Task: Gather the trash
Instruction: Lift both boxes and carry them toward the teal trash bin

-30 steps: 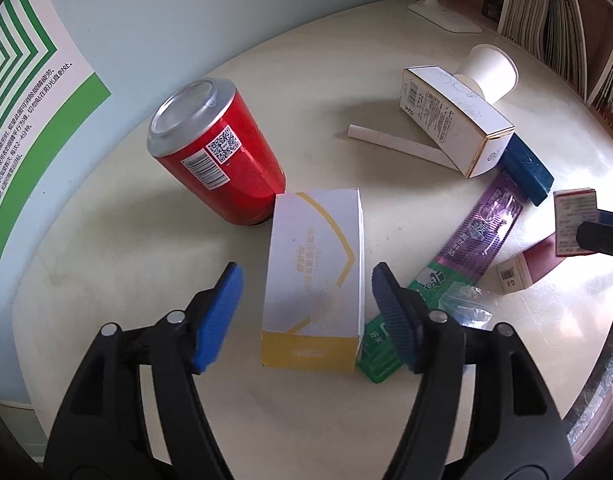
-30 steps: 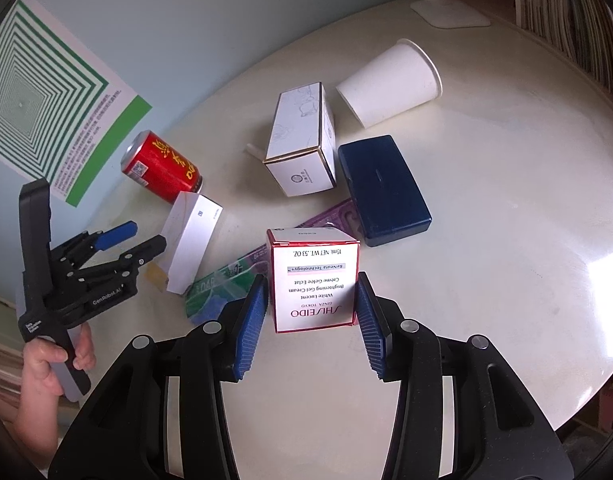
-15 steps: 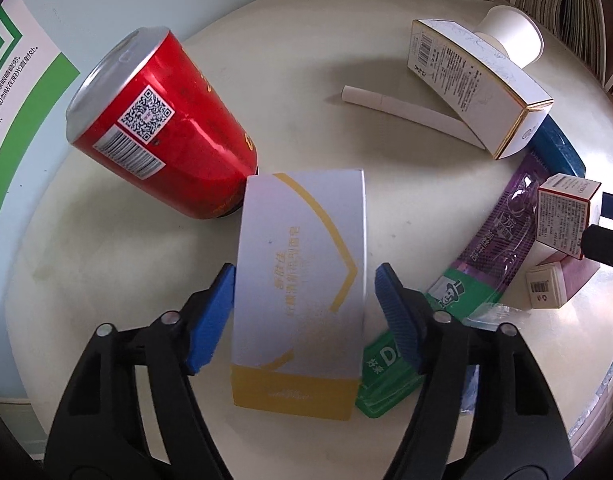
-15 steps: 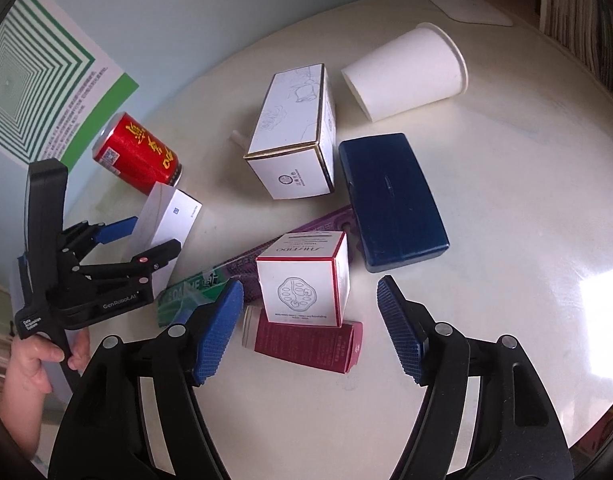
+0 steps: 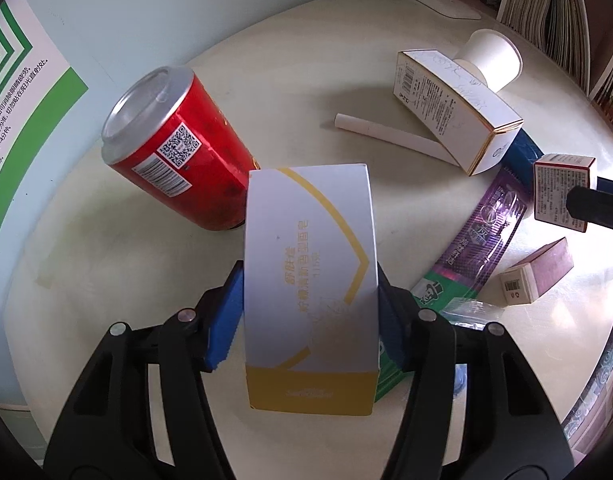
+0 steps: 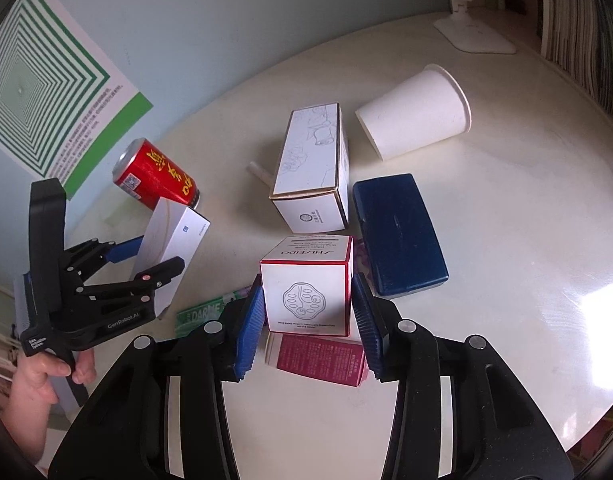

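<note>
The left tongs point(image 5: 310, 316) are closing on a white-and-yellow carton point(image 5: 310, 280), which sits between the blue pads with both of them against its sides; seen from the right wrist view, the carton point(image 6: 172, 244) is tilted, though whether it has left the table point(image 6: 526, 240) cannot be told. The right tongs point(image 6: 306, 312) are likewise closing, and a small white cube box with red edges point(image 6: 306, 284) is clamped between their pads, above a dark red carton point(image 6: 322, 364) lying on the table. The red drink can point(image 5: 174, 160) is taken as landmark: it stands at the table's far edge, near the wall poster point(image 5: 22, 92), and the white-and-yellow carton is just in front of it, overlapping its base in the left wrist view. Beyond the can, toward the bookshelf side, a rolled paper stick point(image 5: 386, 136) and a long white box with gold trim point(image 5: 454, 108) are found, with a tipped white paper cup point(image 5: 490, 56) behind that box. A dark blue case point(image 6: 398, 236) lies beside the long box, and a purple-and-green toothpaste carton point(image 5: 474, 244) stretches between the can's side and the cube box. A hand point(image 6: 38, 384) is seen gripping the left tongs' handle.
</note>
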Demonstrator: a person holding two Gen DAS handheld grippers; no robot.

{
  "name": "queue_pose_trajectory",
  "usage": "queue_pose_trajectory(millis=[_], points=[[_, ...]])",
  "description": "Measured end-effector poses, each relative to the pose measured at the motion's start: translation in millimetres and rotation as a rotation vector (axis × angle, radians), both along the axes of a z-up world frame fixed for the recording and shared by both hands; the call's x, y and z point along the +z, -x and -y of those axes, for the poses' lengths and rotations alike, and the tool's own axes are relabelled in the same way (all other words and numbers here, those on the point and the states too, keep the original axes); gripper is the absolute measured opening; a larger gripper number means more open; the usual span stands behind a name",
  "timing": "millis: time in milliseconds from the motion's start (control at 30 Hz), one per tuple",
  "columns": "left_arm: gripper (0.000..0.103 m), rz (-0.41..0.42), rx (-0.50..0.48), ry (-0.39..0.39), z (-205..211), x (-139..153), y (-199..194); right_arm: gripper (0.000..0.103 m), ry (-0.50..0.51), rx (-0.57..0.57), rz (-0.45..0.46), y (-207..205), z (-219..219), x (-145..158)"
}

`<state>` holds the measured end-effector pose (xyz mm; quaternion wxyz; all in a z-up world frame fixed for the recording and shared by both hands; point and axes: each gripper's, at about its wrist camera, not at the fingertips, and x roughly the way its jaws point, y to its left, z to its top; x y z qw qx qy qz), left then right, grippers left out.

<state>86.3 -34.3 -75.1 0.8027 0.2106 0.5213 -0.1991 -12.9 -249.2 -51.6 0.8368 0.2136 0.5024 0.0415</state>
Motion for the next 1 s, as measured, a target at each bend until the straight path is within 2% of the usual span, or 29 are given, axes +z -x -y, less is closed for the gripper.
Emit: queue_pose_trajectory(millis=[167, 333, 433, 733, 1000], points=[[0.057, 0.024, -0.021, 0.022, 4.3, 19.3, 5.0, 0.044, -0.001, -0.046, 0.015, 15.1, 8.0, 11.3], [0.057, 0.062, -0.084, 0.033, 22.7, 41.1, 27.0, 0.044, 0.005, -0.120, 0.024, 39.6, 20.4, 19.5], [0.057, 0.070, -0.141, 0.051, 37.0, 39.4, 33.1, 0.044, 0.001, -0.185, 0.030, 59.6, 29.5, 23.5], [0.057, 0.073, -0.363, 0.053, 97.4, 48.8, 87.3, 0.044, 0.010, -0.393, 0.039, 145.8, 61.6, 28.5], [0.057, 0.060, -0.550, 0.062, 168.4, 51.2, 170.3, 0.044, -0.004, -0.571, 0.044, 242.5, 108.9, 23.9]])
